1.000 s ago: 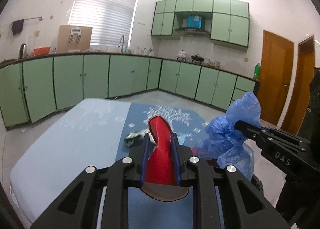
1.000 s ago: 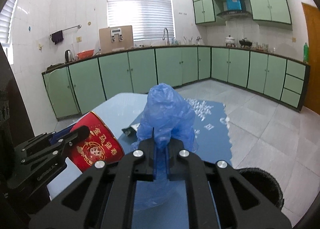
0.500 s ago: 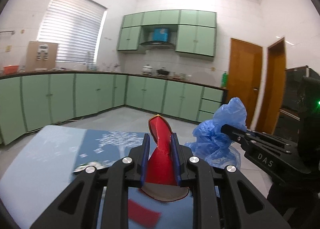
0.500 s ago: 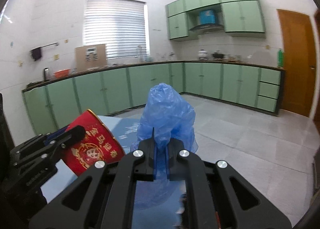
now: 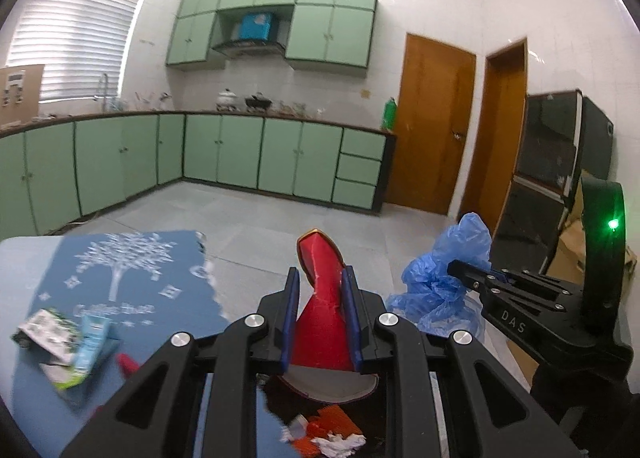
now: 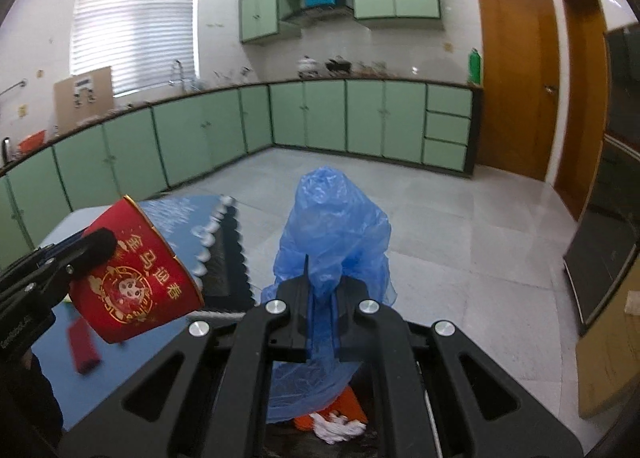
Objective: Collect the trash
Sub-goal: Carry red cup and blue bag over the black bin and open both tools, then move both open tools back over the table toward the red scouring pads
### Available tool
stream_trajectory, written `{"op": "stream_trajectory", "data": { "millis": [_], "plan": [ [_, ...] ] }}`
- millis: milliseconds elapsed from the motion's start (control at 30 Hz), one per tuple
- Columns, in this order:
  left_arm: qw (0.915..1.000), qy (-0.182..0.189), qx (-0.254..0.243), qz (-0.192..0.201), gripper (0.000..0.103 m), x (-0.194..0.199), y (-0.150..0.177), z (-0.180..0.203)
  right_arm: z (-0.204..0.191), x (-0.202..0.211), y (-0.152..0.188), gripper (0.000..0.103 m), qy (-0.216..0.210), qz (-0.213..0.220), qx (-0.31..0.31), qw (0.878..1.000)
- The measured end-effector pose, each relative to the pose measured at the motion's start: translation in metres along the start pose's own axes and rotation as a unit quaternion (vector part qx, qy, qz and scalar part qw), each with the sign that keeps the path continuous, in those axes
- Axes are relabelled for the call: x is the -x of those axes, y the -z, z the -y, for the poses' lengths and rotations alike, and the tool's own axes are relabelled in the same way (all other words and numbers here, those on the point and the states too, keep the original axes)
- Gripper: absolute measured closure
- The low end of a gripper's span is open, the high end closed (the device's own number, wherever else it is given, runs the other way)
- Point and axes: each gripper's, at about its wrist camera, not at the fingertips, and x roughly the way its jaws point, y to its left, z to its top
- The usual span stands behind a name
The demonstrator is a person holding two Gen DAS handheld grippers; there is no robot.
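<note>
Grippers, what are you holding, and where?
Left gripper pinches the red paper cup flat by its wall; right gripper pinches the blue plastic bag around its bunched middle.

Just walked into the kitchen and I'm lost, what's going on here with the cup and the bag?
A person is clearing trash with a claw in each hand. The left claw is shut on a squashed red paper cup, the right claw on a crumpled blue plastic bag. Both hang past the table edge, over a dark bin holding orange and white scraps. Wrappers lie on the table.
</note>
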Motion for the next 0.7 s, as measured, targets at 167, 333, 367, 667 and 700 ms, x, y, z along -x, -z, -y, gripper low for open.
{"op": "stream_trajectory", "data": {
  "millis": [167, 333, 367, 667, 700],
  "plan": [
    [0.9994, 0.013, -0.010, -0.032, 0.082, -0.048, 0.013, 0.020, 0.015, -0.032, 0.020, 0.097, 0.013, -0.026, -0.009, 1.000],
    [0.9978, 0.022, -0.014, -0.061, 0.081, -0.089, 0.022, 0.029, 0.032, -0.065, 0.034, 0.091, 0.020, -0.053, -0.015, 0.998],
    [0.9976, 0.023, -0.016, -0.064, 0.081, -0.095, 0.023, 0.030, 0.035, -0.071, 0.037, 0.089, 0.020, -0.059, -0.017, 0.998],
    [0.9973, 0.023, -0.010, -0.069, 0.042, -0.107, 0.025, 0.020, 0.048, -0.087, 0.045, 0.032, 0.044, -0.069, -0.035, 0.996],
    [0.9974, 0.022, -0.007, -0.069, 0.039, -0.104, 0.024, 0.018, 0.050, -0.086, 0.046, 0.022, 0.048, -0.067, -0.038, 0.996]
  ]
}}
